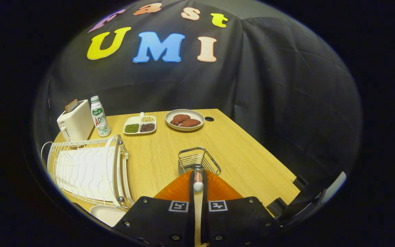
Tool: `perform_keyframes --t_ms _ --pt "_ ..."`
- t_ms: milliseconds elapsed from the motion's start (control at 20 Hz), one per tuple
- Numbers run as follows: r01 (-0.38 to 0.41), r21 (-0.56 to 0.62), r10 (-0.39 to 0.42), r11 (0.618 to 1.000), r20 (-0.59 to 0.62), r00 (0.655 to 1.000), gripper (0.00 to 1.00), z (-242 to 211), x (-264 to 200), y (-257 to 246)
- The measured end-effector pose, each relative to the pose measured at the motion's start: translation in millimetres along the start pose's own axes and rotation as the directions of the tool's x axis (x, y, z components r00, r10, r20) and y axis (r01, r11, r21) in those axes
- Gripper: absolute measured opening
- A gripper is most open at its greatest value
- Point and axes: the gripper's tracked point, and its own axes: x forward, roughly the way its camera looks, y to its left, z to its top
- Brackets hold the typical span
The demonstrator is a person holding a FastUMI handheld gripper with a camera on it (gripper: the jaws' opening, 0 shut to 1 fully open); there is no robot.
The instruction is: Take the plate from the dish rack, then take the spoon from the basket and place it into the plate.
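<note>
Spoon (198, 181) pinched upright between nearly closed fingers of gripper (198, 187), both pressing on handle; pale rounded end toward camera, rest reaching toward basket (199, 160) just ahead of fingertips. Basket: small wire type on table (245, 151), apparently emptied. Plate (107, 214) lying flat on table beside rack (87, 169), near gripper's left side, partly hidden by gripper body. Rack slots seen without dishes. Judged: plate step done, spoon lifted, transfer to plate outstanding. Handling: spoon light, stiff, slim, probably smooth; liable to swivel or slide in a narrow pinch if swung fast. Hold sits toward one end, so free end may droop. Plate likely hard and breakable; recommend low, gentle release near centre. Toaster (75, 121), bottle (99, 116), tray (140, 124) and dish (184, 119) well apart at far side.
</note>
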Motion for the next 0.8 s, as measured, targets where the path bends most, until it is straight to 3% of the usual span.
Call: perform_keyframes --t_ms 400,600,800 --pt "-0.054 -0.088 0.064 0.995 0.113 0.991 0.07 38 -67 10" --pt "-0.154 -0.123 0.173 0.980 0.166 0.971 0.07 48 -112 36" --pt "-0.274 -0.199 0.309 0.941 0.178 0.934 0.07 37 -156 69"
